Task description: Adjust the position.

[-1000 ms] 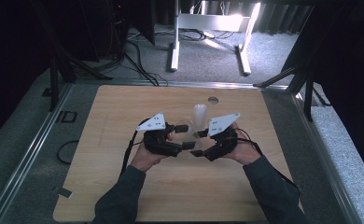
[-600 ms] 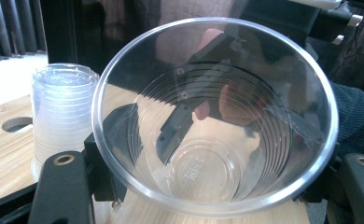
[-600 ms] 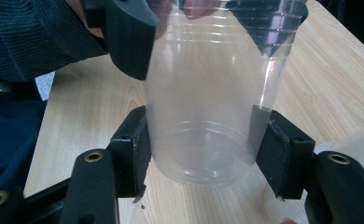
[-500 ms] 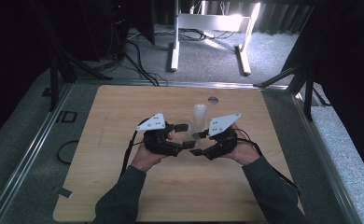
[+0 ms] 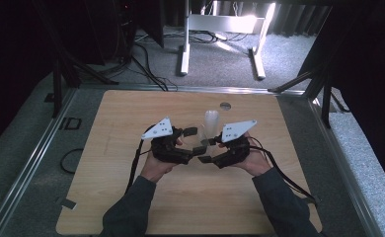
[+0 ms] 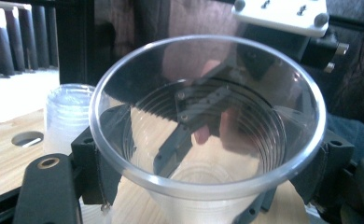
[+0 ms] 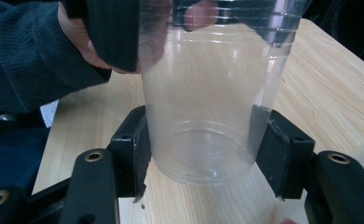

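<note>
One light wooden table (image 5: 131, 197) fills the middle of the high view, and two dark-sleeved forearms come in from the bottom edge, the left hand (image 5: 156, 165) and the right hand (image 5: 252, 160) close together near its centre. That's two grippers, each with a grey three-cornered plate on top and a black cable trailing back. The left gripper (image 5: 195, 140) and the right gripper (image 5: 208, 150) point at each other, tips almost meeting. Two cups on show here! One clear plastic cup (image 7: 208, 116) sits between the grippers, off the tabletop, its mouth facing the left gripper and its base towards the right one. The right gripper's jaws have just been closing, and in the right gripper view its two black pads are clamped against the cup's lower wall, one on each side. The left gripper's jaws have just been opening; in the left gripper view they stand spread on either side of the cup just behind its rim, with the cup between them, and I can't make out any pad pressing. The second, a frosted plastic cup (image 5: 211, 123), stands upright on the table just beyond the grippers. Smallest of all, one round hole (image 5: 225, 105) in the tabletop, just behind that frosted cup.
</note>
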Available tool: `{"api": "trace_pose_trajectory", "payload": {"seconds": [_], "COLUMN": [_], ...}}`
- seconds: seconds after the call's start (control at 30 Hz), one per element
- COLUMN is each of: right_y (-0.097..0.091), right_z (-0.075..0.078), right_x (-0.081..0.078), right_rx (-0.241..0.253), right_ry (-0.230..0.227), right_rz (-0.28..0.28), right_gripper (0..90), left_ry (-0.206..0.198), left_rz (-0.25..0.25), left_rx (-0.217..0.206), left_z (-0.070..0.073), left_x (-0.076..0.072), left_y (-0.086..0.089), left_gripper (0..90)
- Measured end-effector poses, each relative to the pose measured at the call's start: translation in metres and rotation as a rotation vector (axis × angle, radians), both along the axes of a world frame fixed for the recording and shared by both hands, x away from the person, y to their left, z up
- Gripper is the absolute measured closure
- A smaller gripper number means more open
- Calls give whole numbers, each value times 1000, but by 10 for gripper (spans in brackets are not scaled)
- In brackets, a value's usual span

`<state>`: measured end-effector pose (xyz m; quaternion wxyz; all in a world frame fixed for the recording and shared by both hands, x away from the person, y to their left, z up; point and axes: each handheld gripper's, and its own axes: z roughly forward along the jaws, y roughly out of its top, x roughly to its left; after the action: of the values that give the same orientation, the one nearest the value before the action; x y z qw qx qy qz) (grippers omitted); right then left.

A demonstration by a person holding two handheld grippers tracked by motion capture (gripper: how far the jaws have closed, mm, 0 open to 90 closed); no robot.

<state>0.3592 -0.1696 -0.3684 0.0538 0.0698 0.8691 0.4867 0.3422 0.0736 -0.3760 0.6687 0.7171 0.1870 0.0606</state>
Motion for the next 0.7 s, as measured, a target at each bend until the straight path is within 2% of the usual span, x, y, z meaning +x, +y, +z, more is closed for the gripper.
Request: {"api": "trace_pose_trajectory", "payload": {"seconds": [0.3, 0.33, 0.43, 0.7], "right_y": [1, 1, 2, 3], "right_z": [-1, -1, -1, -2], "right_x": [0, 0, 0, 1], "right_rx": [42, 46, 75, 96], "right_ry": [16, 17, 19, 32], "right_rz": [-3, -3, -11, -14], "right_gripper": [412, 412, 412, 412], "left_ry": [-11, -9, -11, -25], "left_rz": [27, 40, 42, 62], "left_rx": [-68, -97, -118, -135], "left_z": [0, 0, 0, 2], "left_x": [-2, -2, -1, -3], "left_y": [1, 2, 3, 6], "left_gripper": [228, 228, 236, 254]}}
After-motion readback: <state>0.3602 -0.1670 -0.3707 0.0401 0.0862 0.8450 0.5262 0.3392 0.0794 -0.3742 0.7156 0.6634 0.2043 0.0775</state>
